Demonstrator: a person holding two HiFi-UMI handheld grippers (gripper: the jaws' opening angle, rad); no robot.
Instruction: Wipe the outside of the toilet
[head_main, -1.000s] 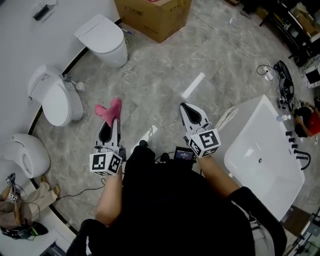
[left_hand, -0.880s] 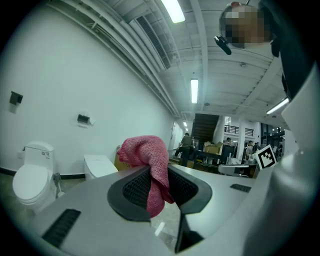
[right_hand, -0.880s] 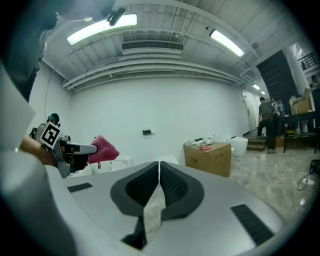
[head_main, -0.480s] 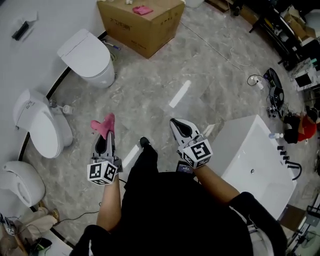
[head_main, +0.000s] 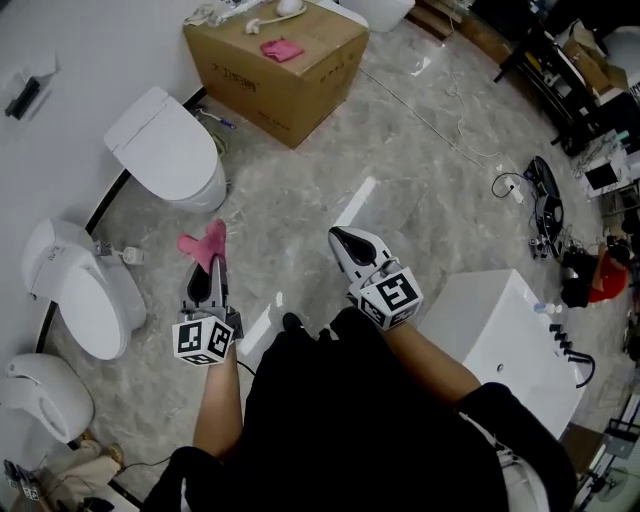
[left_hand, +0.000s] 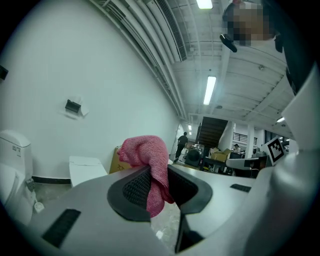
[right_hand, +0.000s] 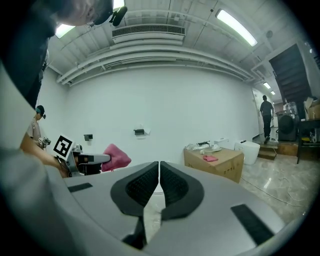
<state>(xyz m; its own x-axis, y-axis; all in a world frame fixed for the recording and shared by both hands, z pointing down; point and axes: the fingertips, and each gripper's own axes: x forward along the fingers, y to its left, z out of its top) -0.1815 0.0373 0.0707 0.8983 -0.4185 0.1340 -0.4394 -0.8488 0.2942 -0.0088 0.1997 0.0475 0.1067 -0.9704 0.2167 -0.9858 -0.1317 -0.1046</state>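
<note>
Three white toilets stand along the left wall: one at the back (head_main: 165, 150), one in the middle (head_main: 80, 290), one nearest me (head_main: 40, 395). My left gripper (head_main: 208, 270) is shut on a pink cloth (head_main: 205, 245), which bunches out above the jaws in the left gripper view (left_hand: 147, 165). It hovers over the floor between the back and middle toilets, touching neither. My right gripper (head_main: 345, 240) is shut with nothing in it, held over the open floor; its pads (right_hand: 150, 187) meet.
A cardboard box (head_main: 275, 70) with a second pink cloth (head_main: 282, 48) on top stands behind the back toilet. A white basin unit (head_main: 500, 340) is at my right. Cables and gear (head_main: 545, 200) lie at the far right. People stand in the distance (right_hand: 265, 117).
I have moved forward along the row of toilets; the toilets and box have slid down the head view. Both grippers keep their pose, the left still holding the cloth.
</note>
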